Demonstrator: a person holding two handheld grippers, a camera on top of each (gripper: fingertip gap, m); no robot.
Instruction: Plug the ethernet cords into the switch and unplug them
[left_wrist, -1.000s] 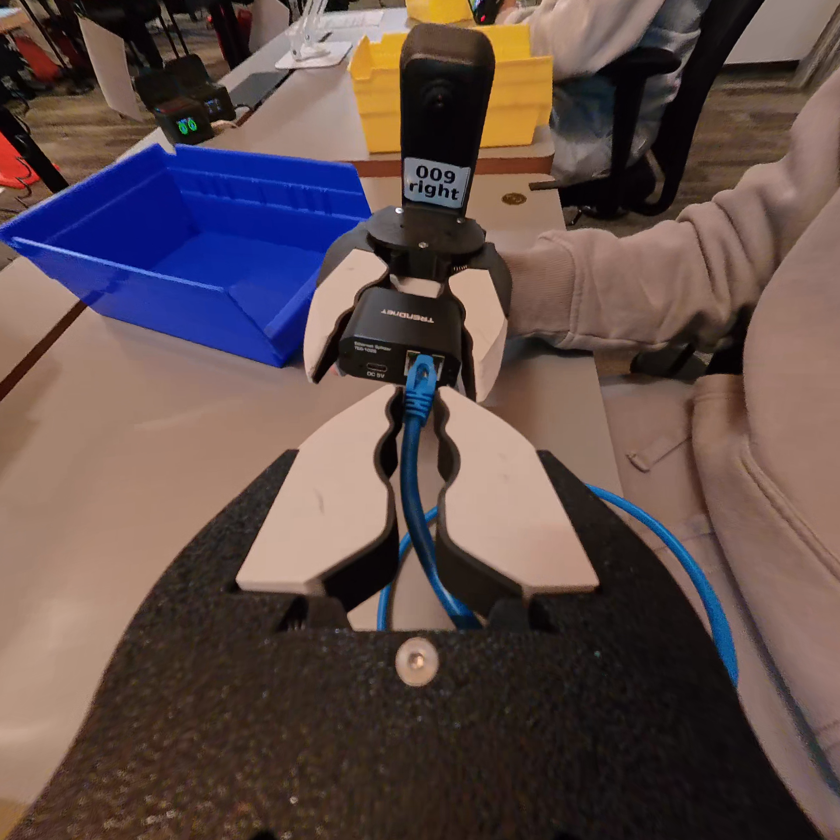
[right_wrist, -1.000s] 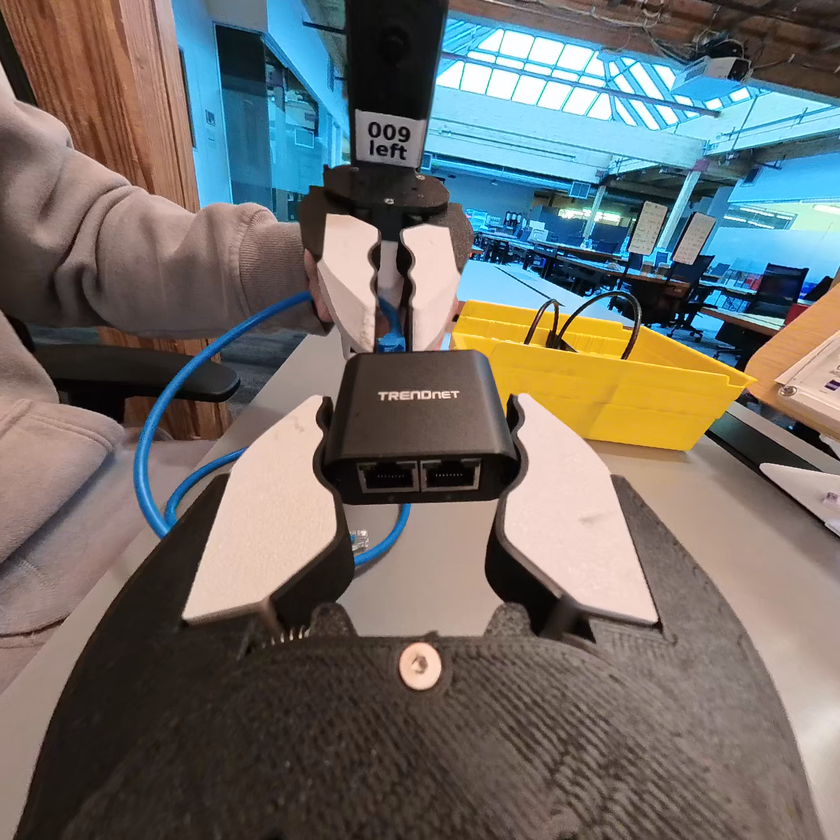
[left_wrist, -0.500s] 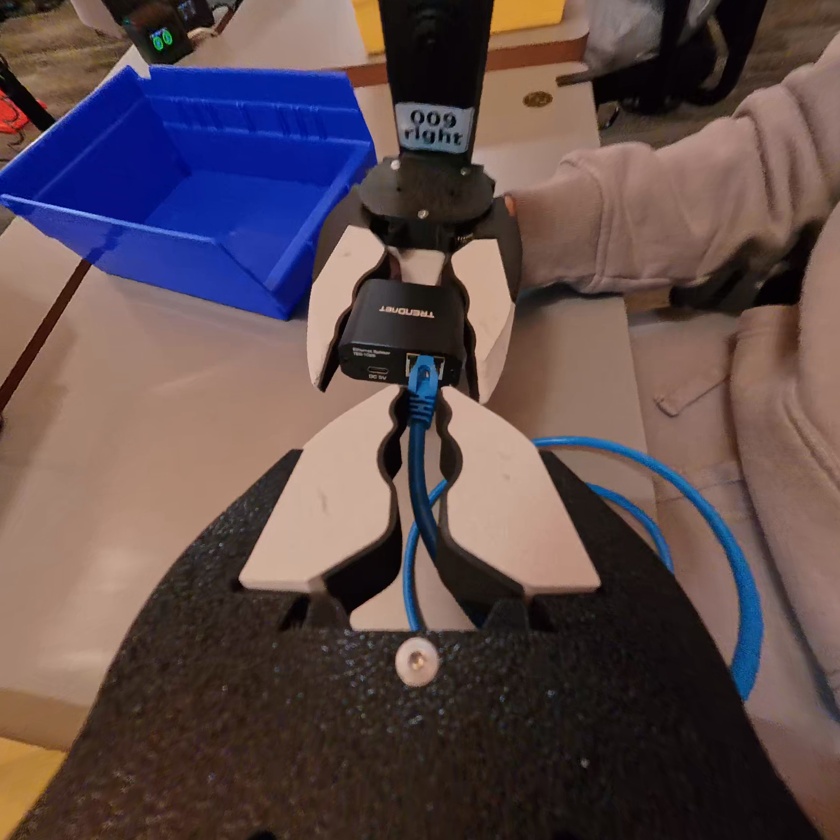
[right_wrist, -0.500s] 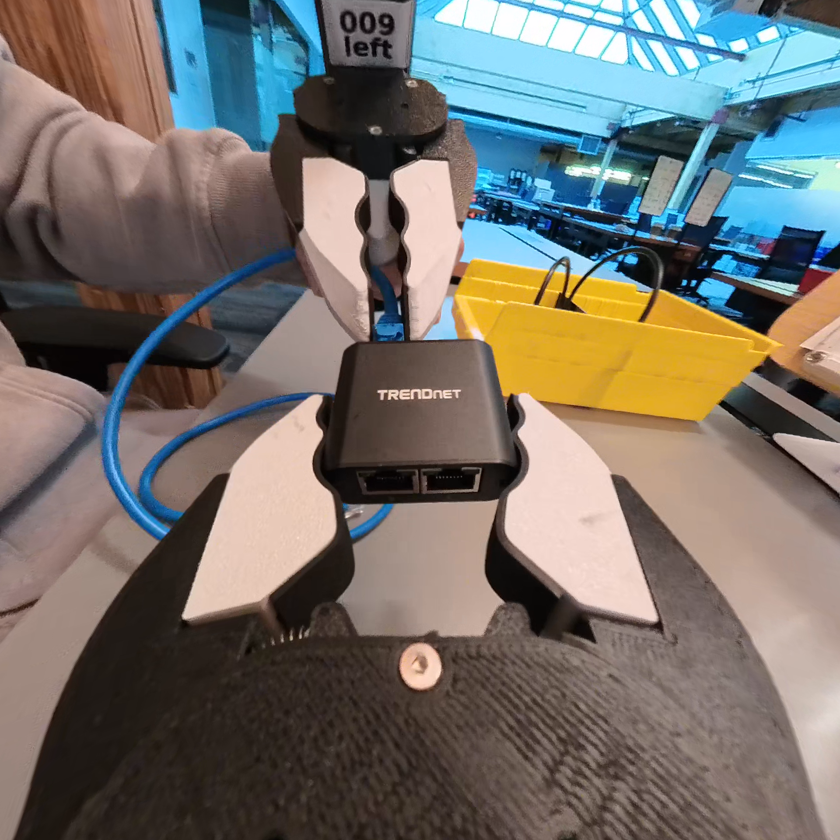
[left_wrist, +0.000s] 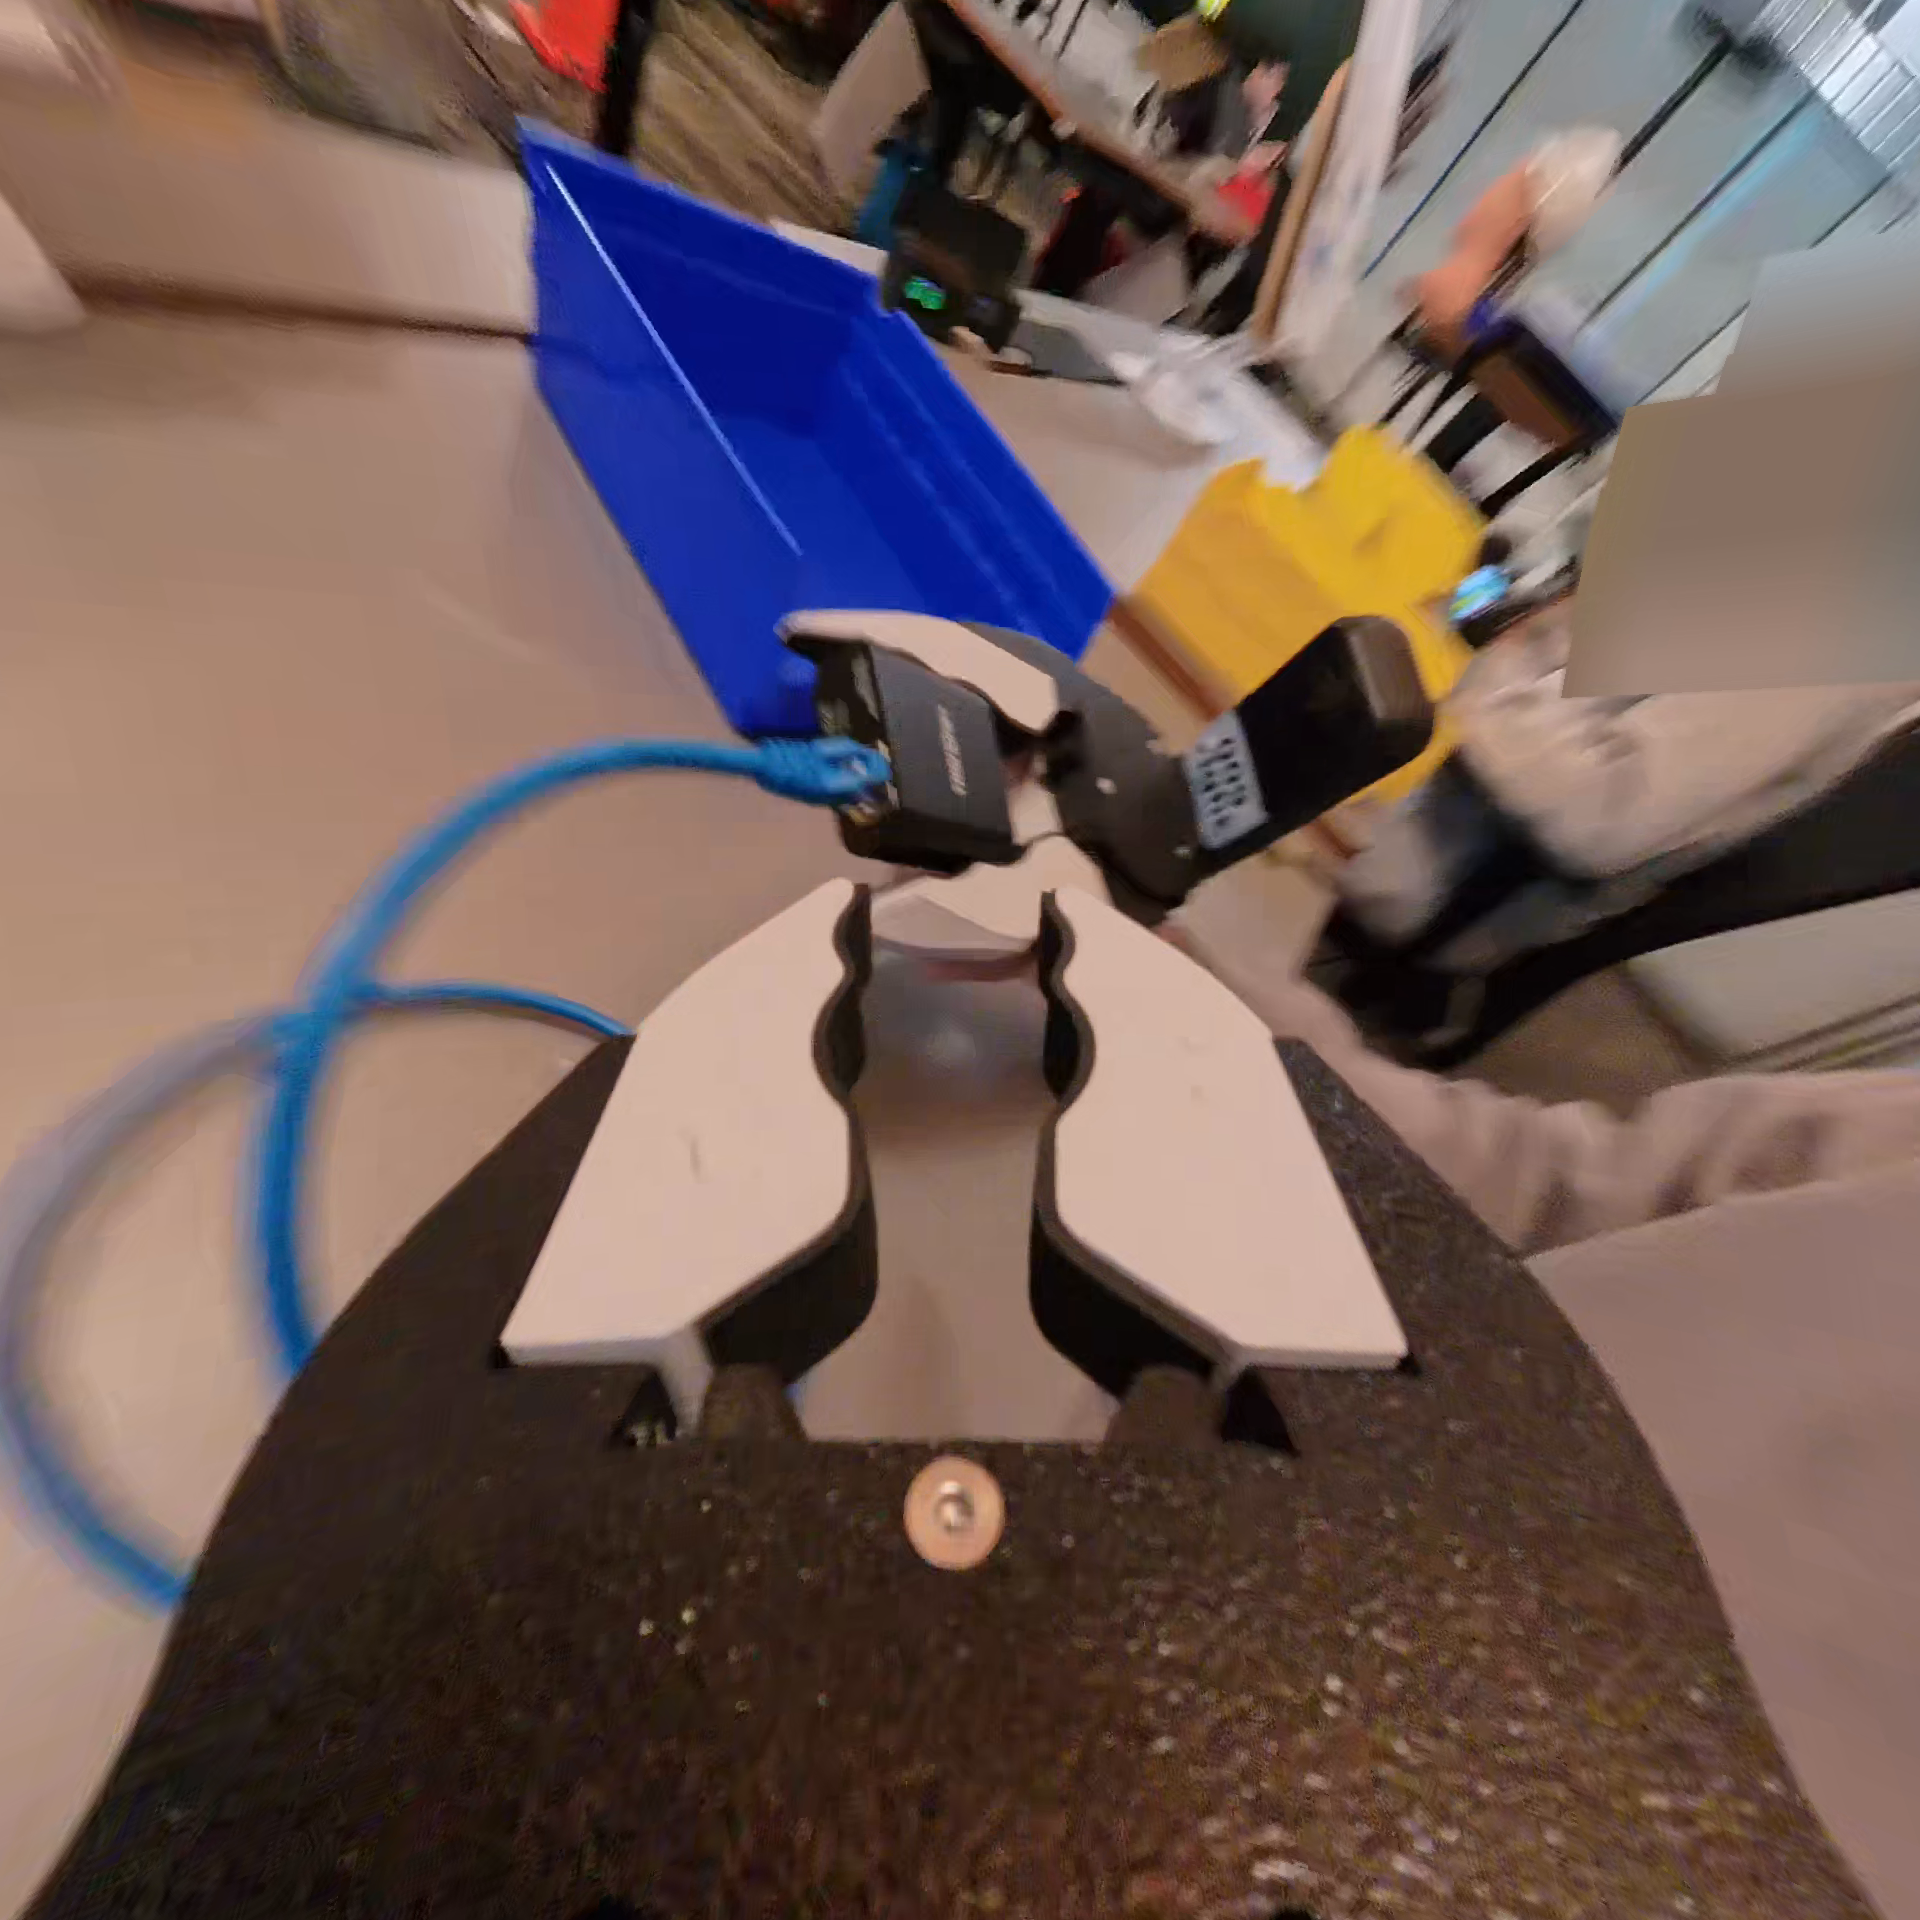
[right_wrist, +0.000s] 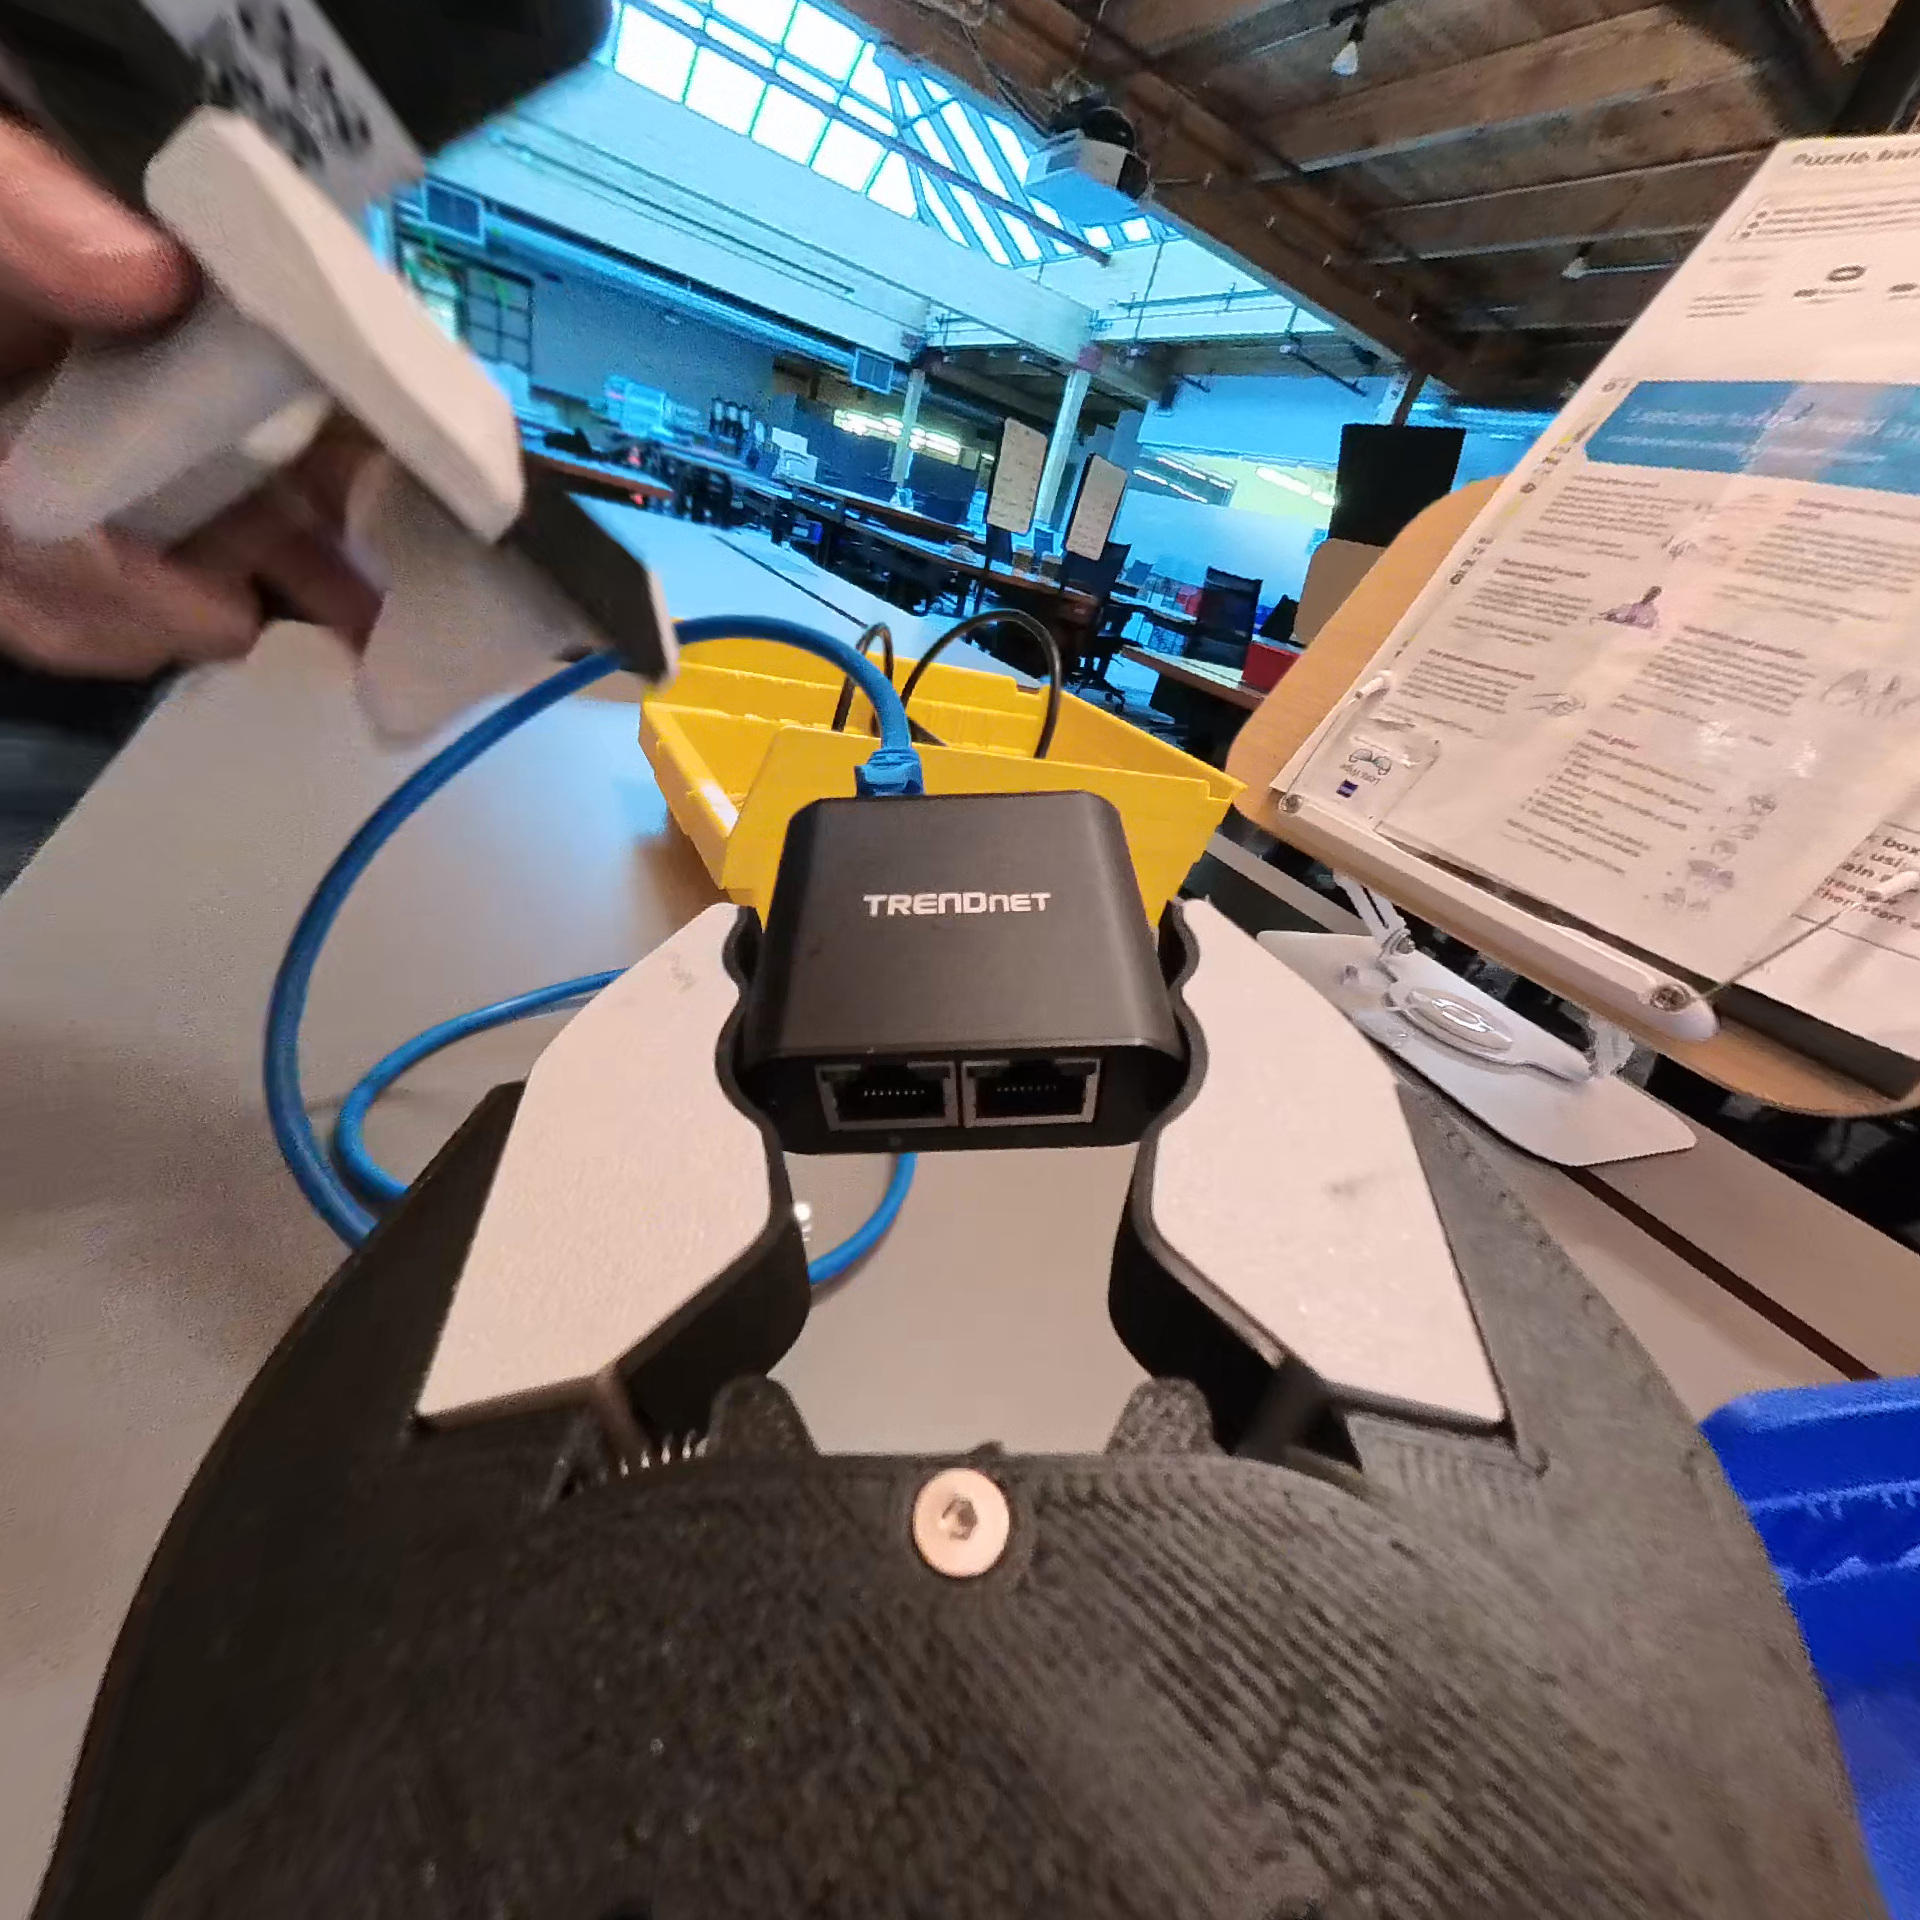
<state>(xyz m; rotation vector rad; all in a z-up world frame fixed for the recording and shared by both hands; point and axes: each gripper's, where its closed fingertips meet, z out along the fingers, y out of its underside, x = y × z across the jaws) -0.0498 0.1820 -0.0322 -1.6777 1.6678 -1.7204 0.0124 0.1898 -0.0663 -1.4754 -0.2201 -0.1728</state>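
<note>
Tabletop (right_wrist: 187, 935): right claw (right_wrist: 961, 1023) gripping switch (right_wrist: 956, 935)

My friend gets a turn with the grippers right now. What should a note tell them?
Left gripper: open, holding nothing, off to the side of the cord.
Right gripper: shut on the small black plastic switch box, held above the grey table.
Blue ethernet cord: one plug is in the switch's far side; the rest loops on the table, with its free clear plug under the switch.
Done: one end plugged in.
Left: the two near ports are empty. Plug the free end in, then unplug both.
</note>
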